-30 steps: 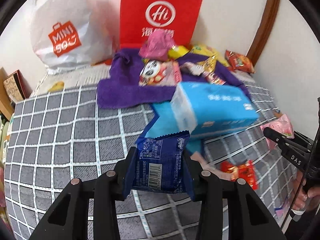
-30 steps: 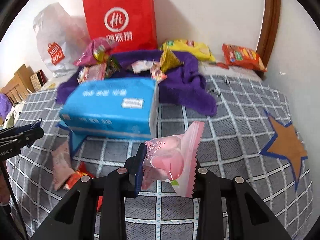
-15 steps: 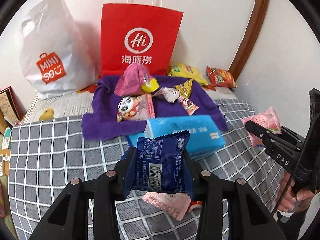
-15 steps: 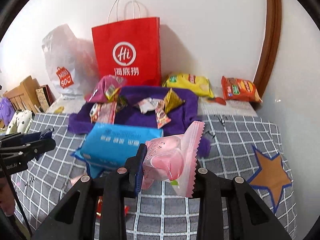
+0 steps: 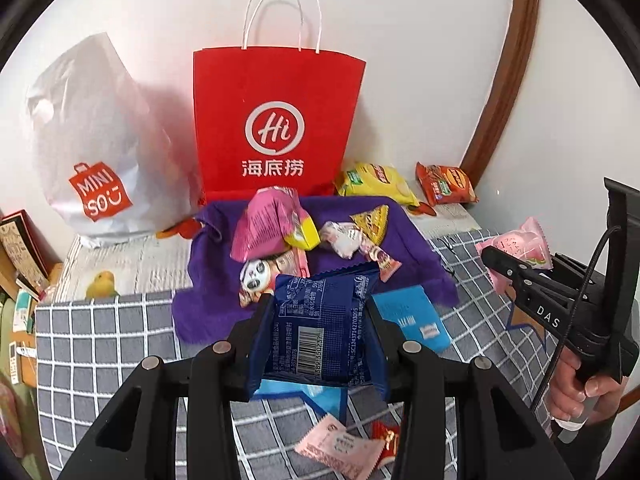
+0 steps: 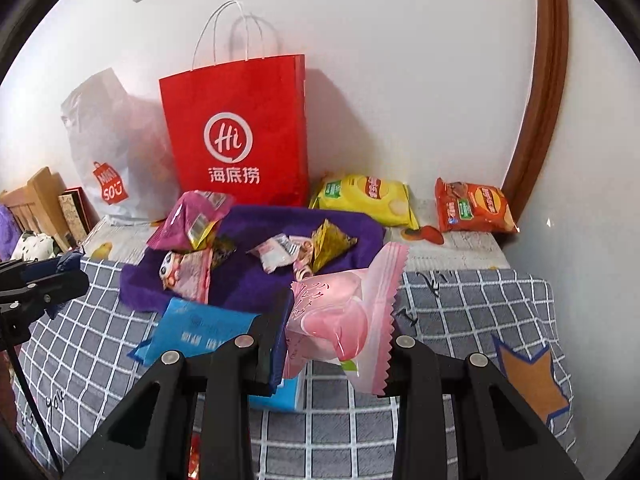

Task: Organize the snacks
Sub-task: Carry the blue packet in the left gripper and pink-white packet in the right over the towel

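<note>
Left gripper (image 5: pixel 318 344) fingers clamped on a dark blue snack packet (image 5: pixel 320 328), lower centre of left wrist frame, barcode facing camera. Right gripper (image 6: pixel 336 340) fingers pinch a pink snack packet (image 6: pixel 344 316), lower centre of right wrist frame. Purple cloth (image 6: pixel 248 280) with loose snacks lies mid-frame below red paper bag (image 6: pixel 240 132).

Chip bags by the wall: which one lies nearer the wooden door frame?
The orange-red chip bag, lying right of the yellow chip bag, almost against the brown frame.
</note>
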Demonstrator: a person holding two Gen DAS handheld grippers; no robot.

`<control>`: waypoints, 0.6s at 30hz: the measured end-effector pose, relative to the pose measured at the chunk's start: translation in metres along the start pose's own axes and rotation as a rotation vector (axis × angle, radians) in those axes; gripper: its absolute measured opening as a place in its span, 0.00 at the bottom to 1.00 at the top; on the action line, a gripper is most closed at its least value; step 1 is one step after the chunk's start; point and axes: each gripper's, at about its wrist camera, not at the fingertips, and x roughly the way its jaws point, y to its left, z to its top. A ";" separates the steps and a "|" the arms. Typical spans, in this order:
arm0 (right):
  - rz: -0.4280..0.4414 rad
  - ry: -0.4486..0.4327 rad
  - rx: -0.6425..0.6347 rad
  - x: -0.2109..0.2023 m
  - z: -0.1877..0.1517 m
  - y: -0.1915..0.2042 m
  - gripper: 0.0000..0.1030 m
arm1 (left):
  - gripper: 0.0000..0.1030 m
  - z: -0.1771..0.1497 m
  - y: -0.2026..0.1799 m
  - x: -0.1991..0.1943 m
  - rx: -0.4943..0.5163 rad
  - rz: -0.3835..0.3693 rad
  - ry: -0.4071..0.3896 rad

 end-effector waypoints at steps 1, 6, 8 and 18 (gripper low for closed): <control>-0.001 0.001 0.000 0.003 0.004 -0.001 0.31 | 0.39 0.003 0.001 0.002 -0.002 0.004 -0.001; -0.007 -0.010 -0.005 0.013 0.020 -0.002 0.31 | 0.39 0.016 0.006 0.009 -0.003 0.012 -0.009; -0.007 -0.015 -0.009 0.017 0.027 -0.003 0.31 | 0.39 0.023 0.009 0.014 -0.009 0.013 -0.012; -0.001 -0.028 -0.023 0.042 0.055 -0.002 0.31 | 0.39 0.047 0.021 0.037 -0.027 0.024 -0.009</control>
